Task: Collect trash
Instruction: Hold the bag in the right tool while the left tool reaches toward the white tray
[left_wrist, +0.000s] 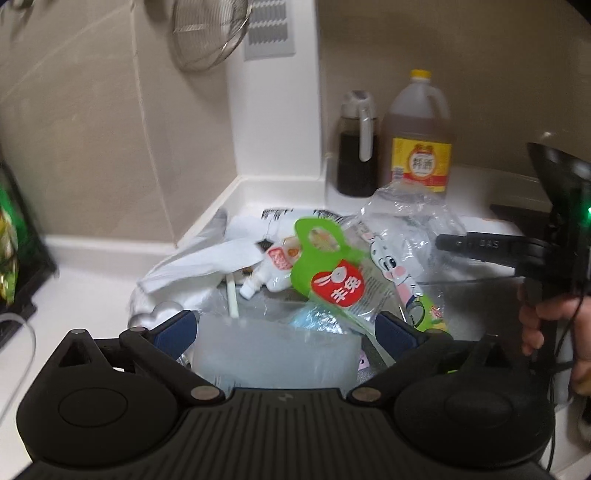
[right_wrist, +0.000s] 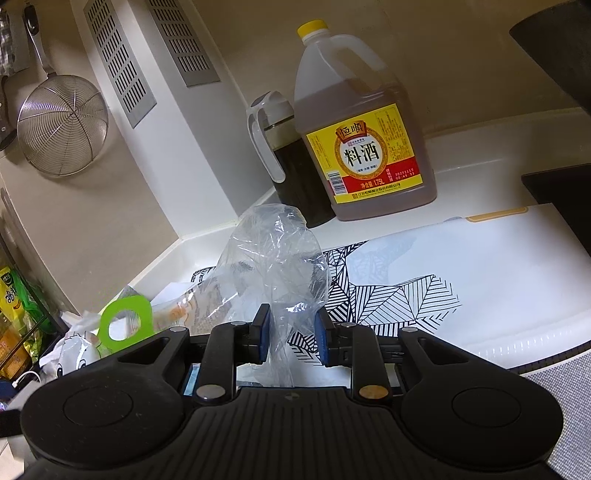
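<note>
In the left wrist view my left gripper stands open and wide over a trash pile on the white counter. A pale translucent packet lies between its fingers, with a gap at the right pad. Beyond it are a green and red snack wrapper, crumpled white paper and a small white pouch. My right gripper is shut on the edge of a clear plastic bag, which stands crumpled above the pads. From the left wrist view, the right gripper reaches in from the right, a hand on its handle.
A yellow-capped cooking wine jug and a dark sauce dispenser stand in the back corner. A patterned white cutting board lies to the right. A wire strainer hangs on the wall. Snack packets sit at the left.
</note>
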